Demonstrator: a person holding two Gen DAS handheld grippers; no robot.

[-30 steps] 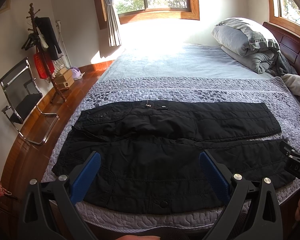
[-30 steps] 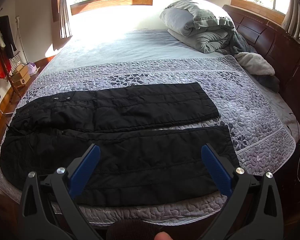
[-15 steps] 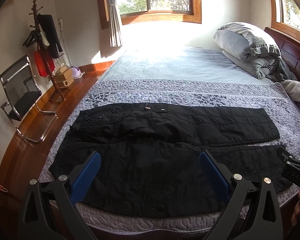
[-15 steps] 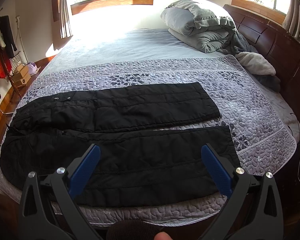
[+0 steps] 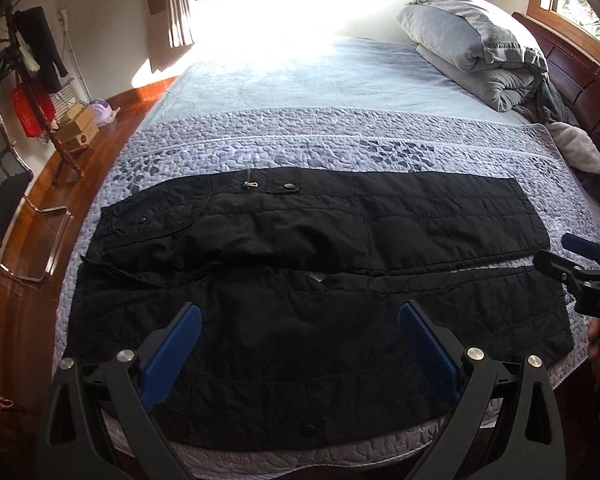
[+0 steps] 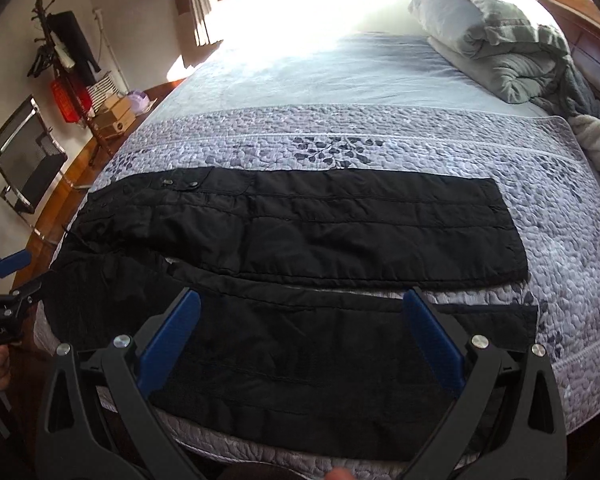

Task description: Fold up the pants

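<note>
Black quilted pants (image 5: 300, 280) lie flat, unfolded, mid-frame on the lavender quilted bed (image 5: 340, 140). Left gripper (image 5: 300, 344) and right gripper (image 6: 304, 332): jaws apart, empty. Risk: a single-layer pinch would skew the fold.

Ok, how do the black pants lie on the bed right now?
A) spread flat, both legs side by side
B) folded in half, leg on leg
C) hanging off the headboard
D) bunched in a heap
A: the pants lie flat on the quilt, both legs apart with quilt showing between them.
</note>
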